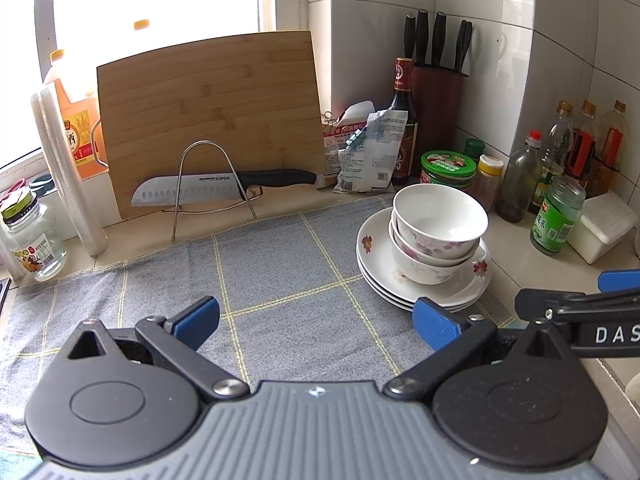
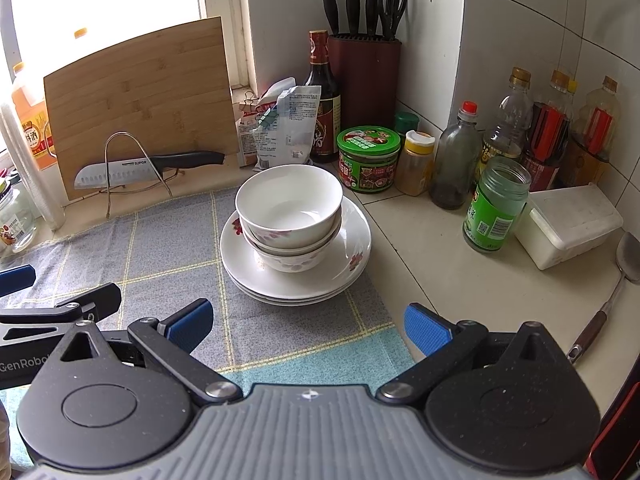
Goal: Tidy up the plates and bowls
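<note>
Two white floral bowls [image 1: 438, 226] [image 2: 289, 208] are nested on a stack of three white plates [image 1: 380, 272] [image 2: 344, 268] at the right end of the grey checked cloth [image 1: 260, 280] [image 2: 160, 252]. My left gripper [image 1: 316, 322] is open over the cloth, left of and nearer than the stack, holding nothing. My right gripper [image 2: 306, 326] is open too, just in front of the stack, empty. Each gripper shows at the edge of the other's view.
A bamboo cutting board [image 1: 212, 116] with a knife [image 1: 208, 190] on a wire rack stands at the back. Sauce bottles, jars [image 2: 368, 158], a knife block [image 2: 362, 68] and a white box [image 2: 568, 224] crowd the corner. A spatula [image 2: 616, 280] lies at the right.
</note>
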Available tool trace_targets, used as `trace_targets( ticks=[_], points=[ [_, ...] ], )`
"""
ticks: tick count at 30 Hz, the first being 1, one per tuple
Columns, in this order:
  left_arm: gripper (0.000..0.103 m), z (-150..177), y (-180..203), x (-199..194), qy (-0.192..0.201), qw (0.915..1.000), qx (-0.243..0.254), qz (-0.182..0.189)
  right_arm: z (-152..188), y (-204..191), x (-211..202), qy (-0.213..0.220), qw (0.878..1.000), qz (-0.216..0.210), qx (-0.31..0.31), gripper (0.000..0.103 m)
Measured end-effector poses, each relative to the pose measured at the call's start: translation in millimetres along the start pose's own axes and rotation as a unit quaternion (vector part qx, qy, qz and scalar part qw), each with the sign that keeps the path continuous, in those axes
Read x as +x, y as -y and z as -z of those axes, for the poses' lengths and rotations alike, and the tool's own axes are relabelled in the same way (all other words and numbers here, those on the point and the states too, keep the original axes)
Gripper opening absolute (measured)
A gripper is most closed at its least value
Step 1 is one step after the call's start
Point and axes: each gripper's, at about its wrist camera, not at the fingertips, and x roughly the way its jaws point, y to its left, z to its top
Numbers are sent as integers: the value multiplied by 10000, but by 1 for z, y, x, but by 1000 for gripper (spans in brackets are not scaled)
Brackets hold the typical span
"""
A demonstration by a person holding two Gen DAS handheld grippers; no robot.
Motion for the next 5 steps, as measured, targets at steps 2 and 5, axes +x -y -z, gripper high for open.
trace_targets(
  ticks=[2, 5],
  points=[
    [102, 0, 0, 0, 1, 10000, 1, 2, 0, -1, 0, -1, 10000, -2, 0, 103],
    [102, 0, 0, 0, -4, 10000, -6, 8, 0, -1, 0, -4, 10000, -3, -3, 103]
  ],
)
